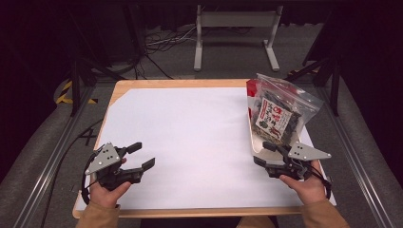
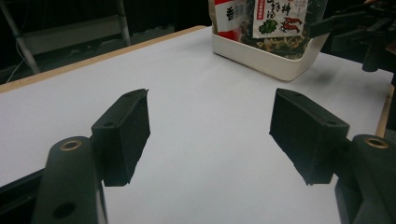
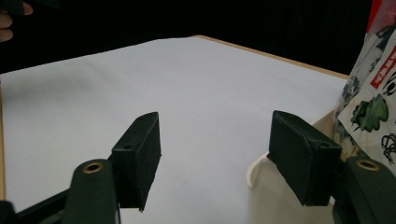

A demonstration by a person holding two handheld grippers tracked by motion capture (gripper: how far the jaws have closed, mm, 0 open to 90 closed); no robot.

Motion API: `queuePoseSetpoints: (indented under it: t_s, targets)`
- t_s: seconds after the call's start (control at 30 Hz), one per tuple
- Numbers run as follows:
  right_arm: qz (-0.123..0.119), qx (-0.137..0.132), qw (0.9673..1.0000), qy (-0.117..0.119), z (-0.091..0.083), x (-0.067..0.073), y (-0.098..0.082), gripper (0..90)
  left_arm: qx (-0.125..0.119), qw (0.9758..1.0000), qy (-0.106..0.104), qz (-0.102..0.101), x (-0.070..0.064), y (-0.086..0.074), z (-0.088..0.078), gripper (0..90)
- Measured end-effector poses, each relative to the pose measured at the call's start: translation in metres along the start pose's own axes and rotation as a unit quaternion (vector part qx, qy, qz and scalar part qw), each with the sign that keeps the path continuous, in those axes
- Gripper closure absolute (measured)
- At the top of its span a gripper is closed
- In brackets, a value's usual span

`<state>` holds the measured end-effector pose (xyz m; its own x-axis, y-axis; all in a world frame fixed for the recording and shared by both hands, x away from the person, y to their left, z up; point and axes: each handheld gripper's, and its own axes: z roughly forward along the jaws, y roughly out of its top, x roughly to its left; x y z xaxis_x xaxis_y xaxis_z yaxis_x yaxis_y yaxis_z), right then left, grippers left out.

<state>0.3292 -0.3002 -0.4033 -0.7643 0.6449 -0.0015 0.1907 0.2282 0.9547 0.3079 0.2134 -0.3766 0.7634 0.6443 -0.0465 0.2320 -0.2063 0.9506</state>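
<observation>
A wooden table (image 1: 180, 83) under a white sheet (image 1: 190, 137) stood on grey carpet (image 1: 43, 142). Beyond it were a white frame (image 1: 236, 19), loose cables (image 1: 161, 42) and dark surroundings.

Tan sleeves (image 1: 97, 216); black jaws, brass screws, grey three-cornered plates (image 1: 103, 157).

White sheet (image 1: 190, 142) lies free; tray (image 1: 253, 137) blocks right edge.
</observation>
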Motion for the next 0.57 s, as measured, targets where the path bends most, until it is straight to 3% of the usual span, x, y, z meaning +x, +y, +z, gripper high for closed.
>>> queuePoseSetpoints:
  t_s: [0.57]
  targets:
    - [-0.007,0.001,0.9999,-0.007,-0.0029,0.007,0.0075,32.1,0.005,1.0,0.002,-0.001,0.0007,-0.0012,0.0005,28.7]
